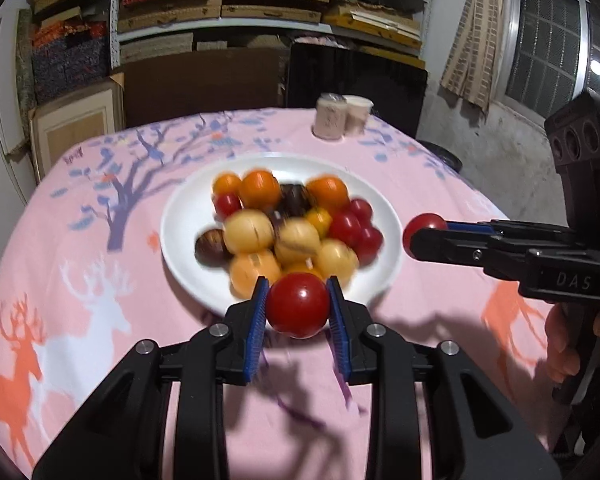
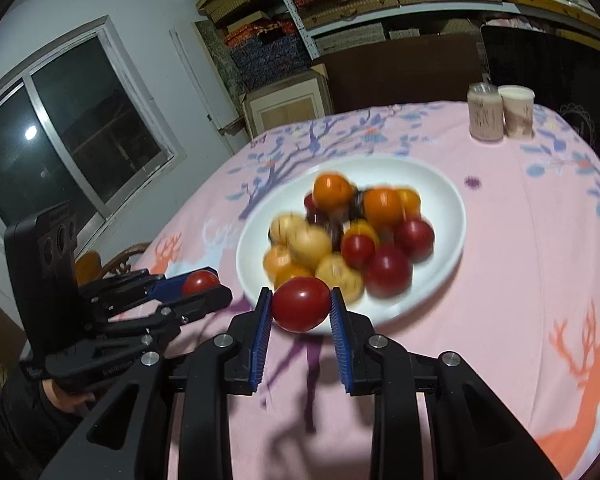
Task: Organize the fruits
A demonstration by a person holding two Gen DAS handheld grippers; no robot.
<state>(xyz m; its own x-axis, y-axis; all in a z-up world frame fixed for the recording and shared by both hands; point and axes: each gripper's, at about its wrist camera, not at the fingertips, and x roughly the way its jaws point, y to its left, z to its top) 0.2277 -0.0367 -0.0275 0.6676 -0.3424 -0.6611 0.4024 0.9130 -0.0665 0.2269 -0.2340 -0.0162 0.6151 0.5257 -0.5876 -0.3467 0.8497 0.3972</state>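
The left gripper (image 1: 298, 304) is clamped on a red tomato (image 1: 297, 305) just over the near rim of the white plate (image 1: 180, 216). The right gripper (image 2: 300, 307) likewise pinches a second red tomato (image 2: 300, 304) above that near rim. The plate, heaped with red, orange, yellow and dark fruits (image 1: 292, 226), sits on the pink deer-print tablecloth (image 1: 80, 264), two cups (image 1: 342, 118) beyond it.

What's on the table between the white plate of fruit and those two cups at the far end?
Nothing: between the white plate and the two cups lies only bare pink tablecloth, seen in both wrist views.
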